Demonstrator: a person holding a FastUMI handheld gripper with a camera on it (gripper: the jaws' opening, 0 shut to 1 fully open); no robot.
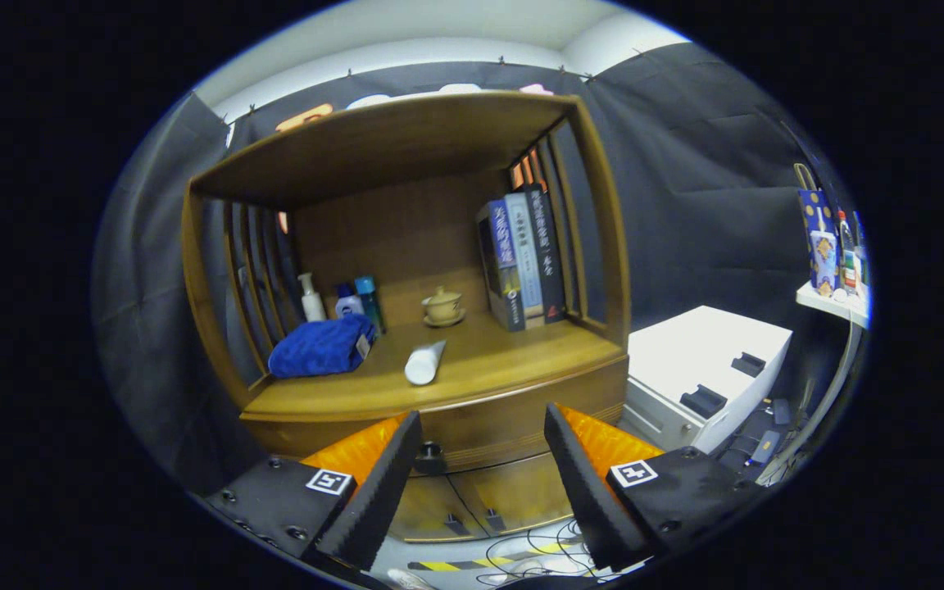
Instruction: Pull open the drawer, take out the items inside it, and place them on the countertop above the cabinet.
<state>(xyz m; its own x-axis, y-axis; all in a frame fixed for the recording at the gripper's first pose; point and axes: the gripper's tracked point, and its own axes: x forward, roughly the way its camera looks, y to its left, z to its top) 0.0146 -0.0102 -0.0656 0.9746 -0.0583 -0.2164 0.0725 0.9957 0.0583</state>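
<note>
Wooden cabinet's drawer (472, 430) looks stiff, fairly heavy; take its small dark round knob (430, 452); claw (480, 426) spread wide, empty.

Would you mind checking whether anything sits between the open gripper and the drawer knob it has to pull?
Nothing visible does. The gripper is open, and the dark drawer knob on the wooden cabinet's drawer front sits just beside the left finger's tip, in the gap. The white tube and blue towel lie above, on the countertop.
</note>
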